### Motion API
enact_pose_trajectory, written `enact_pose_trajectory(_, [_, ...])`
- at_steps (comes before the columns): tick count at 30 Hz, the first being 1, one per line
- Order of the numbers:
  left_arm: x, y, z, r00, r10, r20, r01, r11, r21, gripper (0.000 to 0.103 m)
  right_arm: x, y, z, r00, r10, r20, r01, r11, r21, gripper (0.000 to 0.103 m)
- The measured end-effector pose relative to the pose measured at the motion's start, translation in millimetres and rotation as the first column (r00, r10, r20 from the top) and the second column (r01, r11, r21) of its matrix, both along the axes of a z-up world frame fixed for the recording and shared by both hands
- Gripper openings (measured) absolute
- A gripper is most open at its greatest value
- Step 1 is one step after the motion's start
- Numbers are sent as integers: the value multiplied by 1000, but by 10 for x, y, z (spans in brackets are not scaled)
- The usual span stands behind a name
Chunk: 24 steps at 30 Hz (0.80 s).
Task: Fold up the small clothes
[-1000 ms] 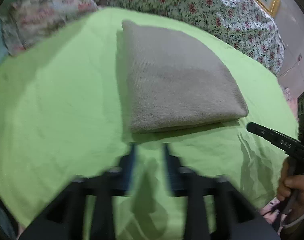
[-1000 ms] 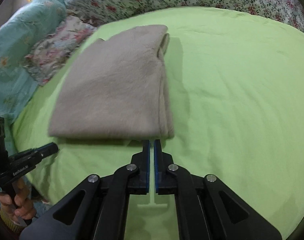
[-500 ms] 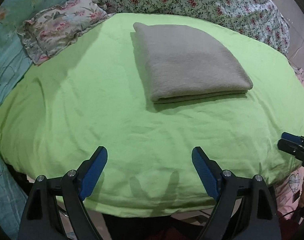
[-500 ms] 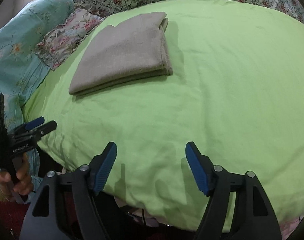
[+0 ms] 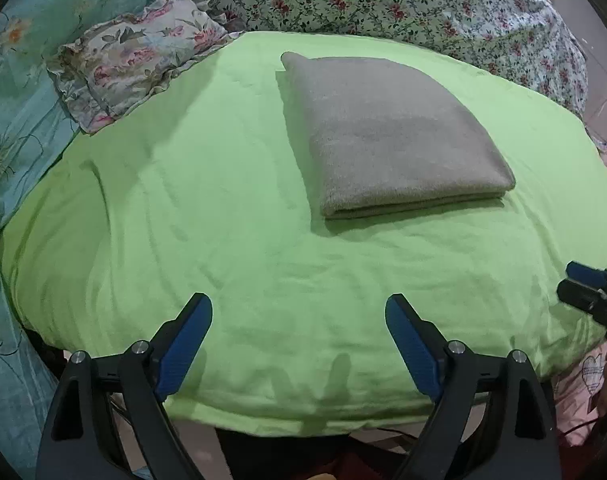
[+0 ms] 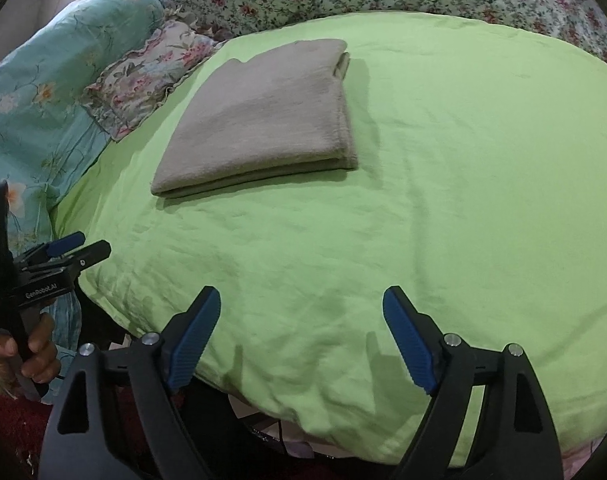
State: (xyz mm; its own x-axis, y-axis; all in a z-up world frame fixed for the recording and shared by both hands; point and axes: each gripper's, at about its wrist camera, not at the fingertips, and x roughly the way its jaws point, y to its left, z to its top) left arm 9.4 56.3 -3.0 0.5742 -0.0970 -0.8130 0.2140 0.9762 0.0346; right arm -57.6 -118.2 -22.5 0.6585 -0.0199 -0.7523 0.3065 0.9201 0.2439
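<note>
We are holding both grippers, left [image 5: 299, 332] and right [image 6: 301, 324], with jaws wide and empty; the folded cloth [image 5: 387, 136] is lying upper centre on the bed [image 5: 207, 216]. Regrasping carelessly risks undoing its layers.

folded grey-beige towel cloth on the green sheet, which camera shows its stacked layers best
The right wrist view: the folded grey-beige towel cloth shows its near folded edge, its right side and the loose layered corner at the far right. The left wrist view shows the cloth larger and more centred, but only the near edge's two layers; its sides read as smooth.
</note>
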Motion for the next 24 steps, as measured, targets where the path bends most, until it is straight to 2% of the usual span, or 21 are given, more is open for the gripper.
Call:
enact_pose_trajectory(6, [123,-109,-70,1000,-2,-22,2,1000,9,89,206,58,-79,1000,29,-9,-29,999,31,84])
enact_pose_trajectory(10, [166,-149,-83,1000,-11,-16,12,1000,23,89,302,81,-75,998,51,-21,-51,999,5,84])
enact_pose_trajectory(17, [317,-156,16,1000,1,13,-2,999,48,90,500,1,80,998,69,-3,-69,997,-18,84])
enact_pose_trajectory(24, [420,-261,117,999,5,39,-9,996,94,94,739,-17,260,995,99,6,-98,994,-55,90])
